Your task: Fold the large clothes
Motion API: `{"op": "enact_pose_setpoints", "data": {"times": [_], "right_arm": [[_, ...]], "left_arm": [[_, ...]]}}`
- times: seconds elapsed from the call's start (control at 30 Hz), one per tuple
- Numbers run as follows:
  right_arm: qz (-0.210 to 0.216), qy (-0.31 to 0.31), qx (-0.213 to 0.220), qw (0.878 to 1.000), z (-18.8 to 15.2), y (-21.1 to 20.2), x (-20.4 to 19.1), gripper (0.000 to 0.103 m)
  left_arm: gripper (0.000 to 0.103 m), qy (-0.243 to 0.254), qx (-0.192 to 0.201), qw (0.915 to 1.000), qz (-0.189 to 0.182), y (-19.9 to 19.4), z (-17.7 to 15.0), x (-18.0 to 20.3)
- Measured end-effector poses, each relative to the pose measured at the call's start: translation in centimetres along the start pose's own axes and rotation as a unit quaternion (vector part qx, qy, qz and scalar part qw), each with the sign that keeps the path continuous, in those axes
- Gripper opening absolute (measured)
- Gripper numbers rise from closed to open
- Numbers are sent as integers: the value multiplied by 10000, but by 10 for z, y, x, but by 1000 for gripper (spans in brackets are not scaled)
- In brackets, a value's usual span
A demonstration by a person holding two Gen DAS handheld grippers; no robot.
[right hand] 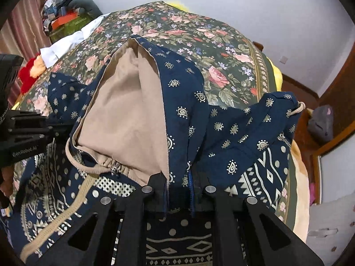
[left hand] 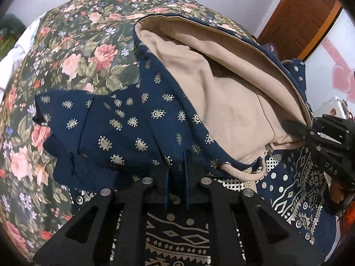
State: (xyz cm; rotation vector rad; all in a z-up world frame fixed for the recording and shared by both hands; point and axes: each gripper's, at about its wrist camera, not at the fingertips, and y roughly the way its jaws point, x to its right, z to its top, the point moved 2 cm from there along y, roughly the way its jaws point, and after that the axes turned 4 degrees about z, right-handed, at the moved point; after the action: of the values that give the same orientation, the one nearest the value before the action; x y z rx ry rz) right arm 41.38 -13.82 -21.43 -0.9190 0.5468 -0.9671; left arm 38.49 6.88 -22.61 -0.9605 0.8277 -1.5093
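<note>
Floral bedspread (left hand: 73, 51) over the bed, filling both views. Navy patterned hooded garment (left hand: 124, 128) spread on it, hood lining (left hand: 221, 93) tan and gaping, hood end toward the far side of the bed, long axis running from hood back under the cameras. Folding barely begun: shoulders lifted, body apparently still flat, hem out of view. Left gripper (left hand: 177, 177) nearly closed, jaws pinching navy cloth beside the hood; right gripper (right hand: 178, 184) likewise pinching the opposite side. Drawcord (right hand: 66, 210) trailing loose.
</note>
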Motion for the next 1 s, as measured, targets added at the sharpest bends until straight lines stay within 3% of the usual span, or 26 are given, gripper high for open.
{"op": "enact_pose_setpoints", "data": {"times": [0.1, 0.27, 0.37, 0.47, 0.53, 0.6, 0.7, 0.83, 1.0], "right_arm": [[-41, -147, 54, 9999, 2, -11, -2, 11], [-193, -357, 382, 9984, 16, -31, -6, 11], [-482, -475, 156, 9976, 20, -11, -6, 12], [-823, -620, -202, 9945, 12, 22, -6, 29], [-1128, -739, -11, 9909, 5, 26, -6, 50], [-1354, -842, 180, 9870, 1, 20, -6, 59], [-1214, -755, 187, 9896, -2, 9, 2, 63], [-692, -484, 308, 9960, 2, -20, 16, 66], [33, -153, 626, 9979, 26, -51, 21, 75]], "left_arm": [[16, 190, -18, 9998, 74, -8, -3, 1], [51, 378, 258, 9987, 236, -37, 5, 2], [65, 334, 679, 9966, 315, -53, 18, 2], [68, 189, 559, 9980, 235, -39, 26, 2], [68, 165, 221, 9995, 155, -18, 24, 5], [69, 259, 25, 9991, 332, 2, 16, 5], [73, 69, 71, 9997, 240, 8, 7, -2], [72, 4, 23, 9997, 248, -3, 10, -9], [72, -123, 433, 9989, 160, -29, 29, -15]]}}
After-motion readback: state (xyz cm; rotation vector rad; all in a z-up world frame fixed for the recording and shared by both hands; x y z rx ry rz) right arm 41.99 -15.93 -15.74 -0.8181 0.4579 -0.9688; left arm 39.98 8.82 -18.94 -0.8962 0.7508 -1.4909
